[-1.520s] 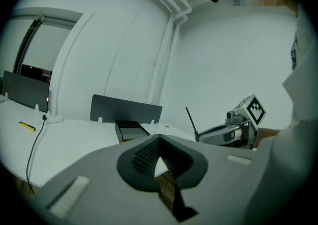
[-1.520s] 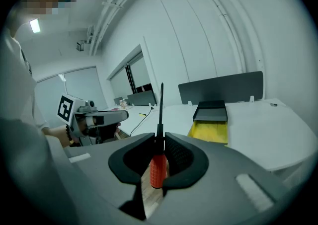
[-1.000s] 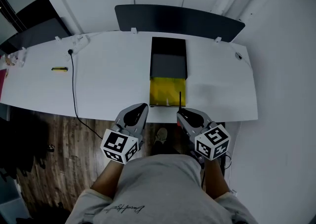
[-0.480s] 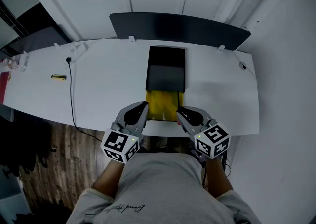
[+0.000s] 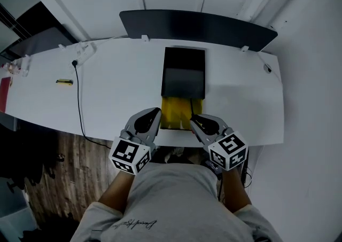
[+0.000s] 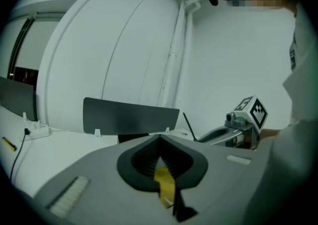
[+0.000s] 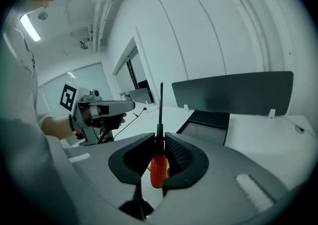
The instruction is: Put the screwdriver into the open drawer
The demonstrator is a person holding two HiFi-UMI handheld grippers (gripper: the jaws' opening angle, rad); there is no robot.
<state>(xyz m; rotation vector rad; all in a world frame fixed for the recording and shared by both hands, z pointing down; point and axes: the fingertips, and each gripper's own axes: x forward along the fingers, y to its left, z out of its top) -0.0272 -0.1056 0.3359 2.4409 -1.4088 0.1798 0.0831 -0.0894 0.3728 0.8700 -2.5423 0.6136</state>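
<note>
On the white counter (image 5: 112, 88), which fills most of the head view, a long dark panel (image 5: 197, 23) stands upright along the far edge. In front of that panel, a black drawer unit (image 5: 183, 72) sits on the counter. Its yellow drawer (image 5: 172, 111) is pulled out toward the person, open at the top. Only its yellow floor shows, and the near end is hidden behind the grippers.

The left gripper (image 5: 154, 113) hangs at the drawer's near left corner. Its fingers are closed tip to tip and hold nothing, and a strip of the yellow drawer shows through the gap behind the tips. The right gripper (image 5: 194, 121) is at the near right corner. Its fingers are clamped on the red handle of the screwdriver (image 7: 157, 165). The thin black shaft points forward past the fingertips, toward the black unit. From the head view the shaft lies over the drawer's right side; how high above it cannot be told.

A black cable (image 5: 79, 99) trails across the counter's left part, with a small yellow object (image 5: 64, 82) well to its left.
</note>
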